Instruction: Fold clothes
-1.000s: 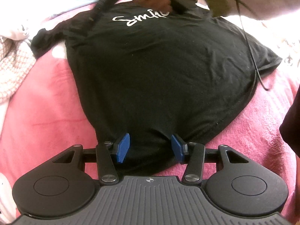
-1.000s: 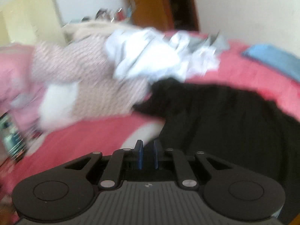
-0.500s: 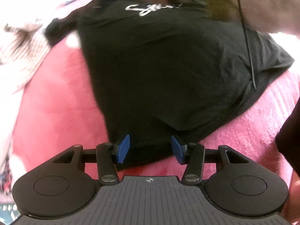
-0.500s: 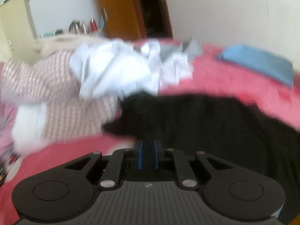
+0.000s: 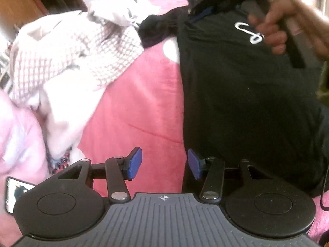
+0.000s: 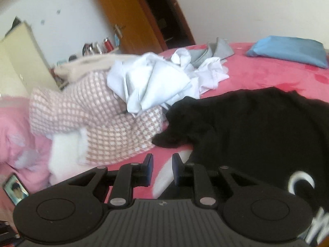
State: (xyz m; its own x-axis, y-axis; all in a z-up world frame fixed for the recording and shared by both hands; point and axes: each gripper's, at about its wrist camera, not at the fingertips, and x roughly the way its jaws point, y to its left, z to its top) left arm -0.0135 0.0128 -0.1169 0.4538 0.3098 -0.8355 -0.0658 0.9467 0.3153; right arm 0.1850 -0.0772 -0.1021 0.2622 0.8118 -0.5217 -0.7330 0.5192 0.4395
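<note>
A black T-shirt [image 5: 246, 103] with white lettering lies spread on the pink blanket [image 5: 139, 107]. In the left wrist view my left gripper [image 5: 164, 164] is open above the shirt's left edge, with bare blanket between its blue pads. Its right pad [image 5: 194, 166] is level with the black cloth's edge. A person's hand [image 5: 275, 30] holds the other gripper's handle over the shirt's top. In the right wrist view my right gripper [image 6: 163, 168] hovers beside the T-shirt [image 6: 257, 133] near its sleeve. Its jaws are opening and nothing is between them.
A heap of clothes lies left of the shirt: a pink-and-white checked garment [image 6: 98, 119], pale shirts [image 6: 152, 86] and a grey piece [image 6: 218, 49]. A blue pillow [image 6: 287, 49] lies at the far side. A phone [image 6: 15, 187] rests at the blanket's near left.
My left gripper has risen and swung left off the shirt's hem, and its view has rolled. The right gripper's narrow gap has widened, and its view now sits nearer the shirt's sleeve.
</note>
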